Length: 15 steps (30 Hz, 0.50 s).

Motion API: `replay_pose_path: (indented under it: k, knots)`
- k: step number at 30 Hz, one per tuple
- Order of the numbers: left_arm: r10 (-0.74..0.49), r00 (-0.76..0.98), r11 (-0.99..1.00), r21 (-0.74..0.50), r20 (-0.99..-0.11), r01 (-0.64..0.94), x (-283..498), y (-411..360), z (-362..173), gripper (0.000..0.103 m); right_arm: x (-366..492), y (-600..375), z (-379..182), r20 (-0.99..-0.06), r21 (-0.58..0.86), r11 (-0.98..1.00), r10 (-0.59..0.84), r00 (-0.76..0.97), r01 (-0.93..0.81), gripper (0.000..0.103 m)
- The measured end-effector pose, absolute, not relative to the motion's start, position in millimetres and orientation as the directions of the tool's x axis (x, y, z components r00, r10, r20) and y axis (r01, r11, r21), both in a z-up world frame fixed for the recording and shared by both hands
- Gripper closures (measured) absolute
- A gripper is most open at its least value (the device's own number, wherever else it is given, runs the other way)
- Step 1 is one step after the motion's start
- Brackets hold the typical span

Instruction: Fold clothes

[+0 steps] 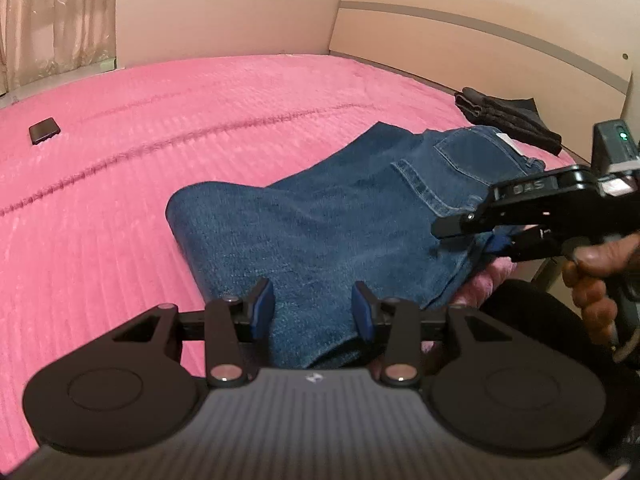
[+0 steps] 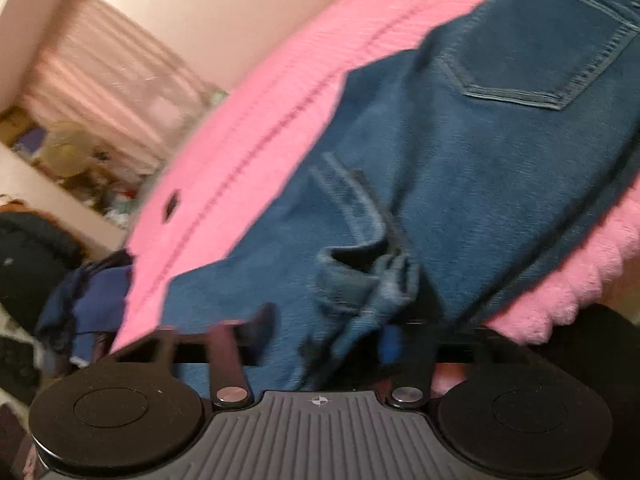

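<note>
Blue jeans (image 1: 340, 216) lie folded on the pink bed cover (image 1: 160, 160), back pocket facing up. My left gripper (image 1: 313, 310) stands open over the near edge of the jeans, its blue pads (image 1: 264, 304) apart, with flat denim showing between them. My right gripper (image 1: 468, 242) comes in from the right, held by a hand (image 1: 596, 272), and is shut on the jeans' right edge. In the right wrist view, which is blurred, a bunched fold of the jeans (image 2: 480, 160) sits pinched inside the right gripper (image 2: 328, 332).
A folded black garment (image 1: 508, 118) lies by the headboard (image 1: 480, 40). A small dark flat object (image 1: 44, 130) rests far left on the cover. Curtains (image 1: 52, 20) hang behind. Beside the bed, blue cloth (image 2: 88, 300) and clutter fill the floor.
</note>
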<state>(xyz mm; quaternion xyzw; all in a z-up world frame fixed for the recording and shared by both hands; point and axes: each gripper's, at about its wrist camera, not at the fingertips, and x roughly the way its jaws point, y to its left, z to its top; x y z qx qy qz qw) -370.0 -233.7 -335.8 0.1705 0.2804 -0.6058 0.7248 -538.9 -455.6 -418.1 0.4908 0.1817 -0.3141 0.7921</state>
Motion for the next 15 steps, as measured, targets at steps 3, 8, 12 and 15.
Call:
replay_pose_path:
  k: [3, 8, 12, 15]
  knots:
    - [-0.790, 0.084, 0.188, -0.109, -0.607, 0.976, -371.4, -235.5, -332.5, 0.066, -553.6, -459.2, -408.4, -0.551, 0.686, 0.336, -0.340, 0.762, 0.646, 0.088]
    - [-0.769, 0.059, 0.155, -0.095, -0.636, 0.983, -379.8, -245.4, -335.0, 0.066, -581.0, -479.1, -409.9, -0.557, 0.665, 0.337, -0.371, 0.743, 0.667, 0.089]
    - [-0.770, 0.048, 0.135, -0.088, -0.637, 0.987, -384.4, -248.8, -330.8, 0.066, -593.1, -497.4, -439.0, -0.578, 0.721, 0.273, -0.270, 0.770, 0.637, 0.087]
    - [-0.790, 0.051, 0.140, -0.098, -0.611, 0.985, -379.9, -247.3, -321.3, 0.066, -606.2, -491.0, -421.5, -0.575, 0.670, 0.320, -0.349, 0.740, 0.671, 0.056]
